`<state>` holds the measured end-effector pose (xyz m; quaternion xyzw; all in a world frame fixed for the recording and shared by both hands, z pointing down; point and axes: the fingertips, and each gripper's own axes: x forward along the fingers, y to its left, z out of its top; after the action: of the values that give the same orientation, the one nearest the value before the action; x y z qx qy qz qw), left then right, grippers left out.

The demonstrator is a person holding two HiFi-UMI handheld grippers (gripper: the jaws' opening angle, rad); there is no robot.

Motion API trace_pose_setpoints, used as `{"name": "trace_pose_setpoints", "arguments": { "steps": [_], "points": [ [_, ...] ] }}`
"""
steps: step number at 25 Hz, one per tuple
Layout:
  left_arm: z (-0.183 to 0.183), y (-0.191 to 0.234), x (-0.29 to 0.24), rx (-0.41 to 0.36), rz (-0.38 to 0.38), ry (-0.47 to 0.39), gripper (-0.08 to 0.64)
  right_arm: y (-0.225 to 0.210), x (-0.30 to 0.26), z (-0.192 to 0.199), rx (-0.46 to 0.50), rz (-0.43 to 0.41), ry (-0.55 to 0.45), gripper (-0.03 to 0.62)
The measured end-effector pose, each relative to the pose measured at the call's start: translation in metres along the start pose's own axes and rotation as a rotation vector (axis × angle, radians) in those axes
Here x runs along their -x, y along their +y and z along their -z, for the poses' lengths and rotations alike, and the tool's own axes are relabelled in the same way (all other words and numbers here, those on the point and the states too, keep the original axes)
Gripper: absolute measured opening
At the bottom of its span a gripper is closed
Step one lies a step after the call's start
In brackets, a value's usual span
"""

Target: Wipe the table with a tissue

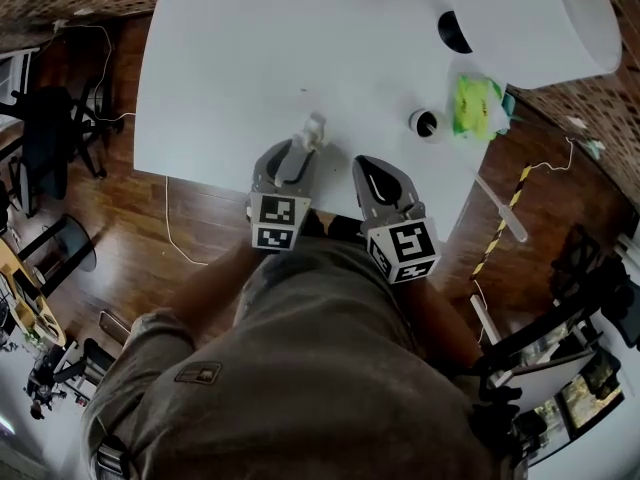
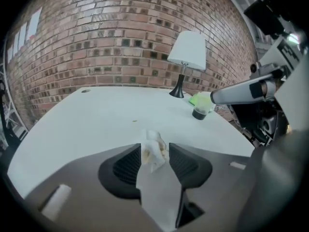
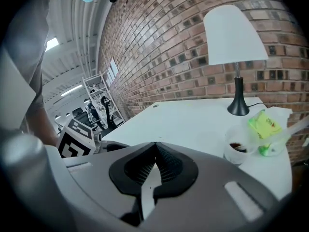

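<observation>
A crumpled white tissue (image 1: 315, 126) (image 2: 153, 152) with a yellowish stain stands pinched between the fingertips of my left gripper (image 1: 305, 140) (image 2: 154, 151), which is shut on it just above the near edge of the white table (image 1: 250, 58) (image 2: 96, 115). My right gripper (image 1: 372, 163) (image 3: 155, 149) sits beside it to the right, over the same table edge. Its jaws meet at the tips with nothing between them. A tiny dark speck (image 2: 134, 121) lies on the tabletop ahead of the tissue.
A white-shaded lamp (image 1: 530, 13) (image 2: 187, 50) (image 3: 231, 33) stands at the far right of the table. A small cup with dark contents (image 1: 425, 122) (image 2: 200, 111) (image 3: 237, 149) and a green packet (image 1: 475, 106) (image 3: 264, 123) sit near it. A brick wall lies beyond; chairs and cables are on the wooden floor.
</observation>
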<state>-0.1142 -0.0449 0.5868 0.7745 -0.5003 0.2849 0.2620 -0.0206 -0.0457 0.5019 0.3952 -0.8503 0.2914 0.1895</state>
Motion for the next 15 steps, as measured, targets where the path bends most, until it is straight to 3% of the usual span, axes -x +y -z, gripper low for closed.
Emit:
{"name": "trace_pose_setpoints", "arguments": {
  "steps": [6,9,15],
  "points": [
    [0.012,0.0,-0.018,-0.037,-0.006,0.076,0.119,-0.004,-0.001,0.0,-0.019,0.007,0.001,0.012],
    [0.01,-0.002,-0.019,-0.02,0.0,0.081,0.062,-0.009,-0.001,-0.001,-0.025,0.014,-0.002,0.012],
    [0.001,0.006,-0.02,0.017,0.008,0.073,0.038,-0.012,-0.006,-0.007,-0.032,0.016,-0.008,0.012]
  ]
}}
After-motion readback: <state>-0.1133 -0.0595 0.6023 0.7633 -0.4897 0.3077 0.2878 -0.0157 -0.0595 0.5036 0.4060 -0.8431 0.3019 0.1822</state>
